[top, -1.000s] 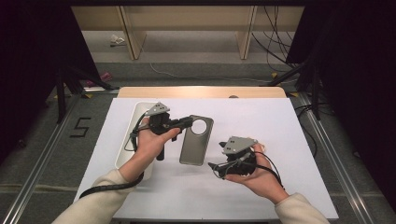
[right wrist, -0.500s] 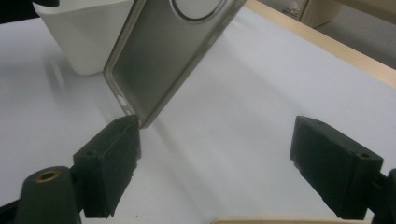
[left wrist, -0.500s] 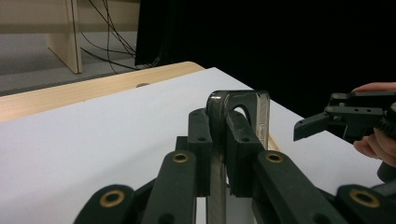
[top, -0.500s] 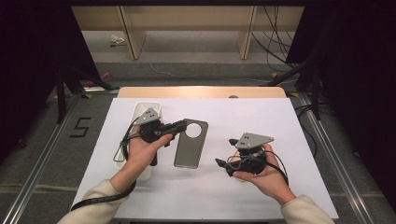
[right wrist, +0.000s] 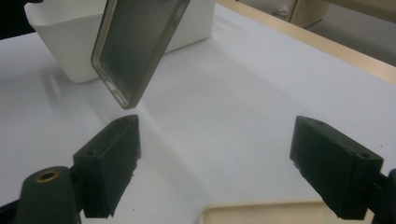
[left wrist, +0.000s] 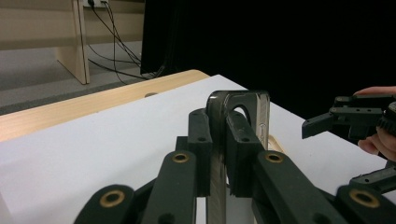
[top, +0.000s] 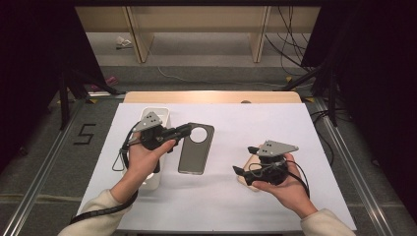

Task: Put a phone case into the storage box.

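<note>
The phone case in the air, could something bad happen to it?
Maybe. The left tongs pinch the phone case only at its top edge by the round hole, so the long part hangs free above the table and might swing or slip out. The white bin stands close beside it, so a swing could bump it. The right tongs are open near a beige thing and could knock it.

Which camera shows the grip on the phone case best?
The left gripper view: its jaws close on the phone case edge-on, beside the camera cutout. The high view shows the left gripper at the case's top edge. The right gripper view shows the case's lower end hanging above the table.
</note>
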`<state>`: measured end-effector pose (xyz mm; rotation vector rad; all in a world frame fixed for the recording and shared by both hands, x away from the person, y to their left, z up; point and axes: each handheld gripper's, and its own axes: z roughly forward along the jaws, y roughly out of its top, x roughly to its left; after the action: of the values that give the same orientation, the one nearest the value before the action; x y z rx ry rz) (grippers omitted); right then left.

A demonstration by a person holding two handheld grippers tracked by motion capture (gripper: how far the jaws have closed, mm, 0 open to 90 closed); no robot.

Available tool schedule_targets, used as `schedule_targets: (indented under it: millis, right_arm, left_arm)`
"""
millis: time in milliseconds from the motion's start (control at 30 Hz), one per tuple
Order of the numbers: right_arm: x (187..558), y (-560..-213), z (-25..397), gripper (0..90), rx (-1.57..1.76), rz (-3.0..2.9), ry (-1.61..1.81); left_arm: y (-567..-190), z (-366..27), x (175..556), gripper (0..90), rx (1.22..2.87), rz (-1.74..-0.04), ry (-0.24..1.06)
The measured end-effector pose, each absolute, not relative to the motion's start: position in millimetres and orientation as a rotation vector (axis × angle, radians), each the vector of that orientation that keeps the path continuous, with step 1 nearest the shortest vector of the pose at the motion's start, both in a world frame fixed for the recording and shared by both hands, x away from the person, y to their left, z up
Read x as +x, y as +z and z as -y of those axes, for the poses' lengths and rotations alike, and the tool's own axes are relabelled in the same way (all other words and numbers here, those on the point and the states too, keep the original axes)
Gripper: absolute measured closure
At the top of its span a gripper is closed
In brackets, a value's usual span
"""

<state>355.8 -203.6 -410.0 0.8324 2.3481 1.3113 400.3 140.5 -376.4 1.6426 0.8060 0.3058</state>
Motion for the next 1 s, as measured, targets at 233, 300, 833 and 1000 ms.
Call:
schedule_targets:
  millis: [233, 300, 833, 1000]
  right_arm:
    - [354, -409, 212, 17.2, 0.862, -2.327, 1.323]
    - [354, -409, 214, 17.1, 0.871, -2.322, 1.324]
    - [351, -409, 223, 17.2, 0.907, -2.295, 1.334]
    - [351, -410, 225, 17.2, 0.914, -2.296, 1.334]
  left_arm:
    - [-371, -151, 403, 81.6, 1.625, -0.813, 0.328]
    - [-369, -154, 404, 81.6, 1.622, -0.811, 0.338]
    - [-352, -174, 406, 81.7, 1.598, -0.808, 0.385]
    - [-353, -176, 407, 81.7, 1.604, -0.809, 0.393]
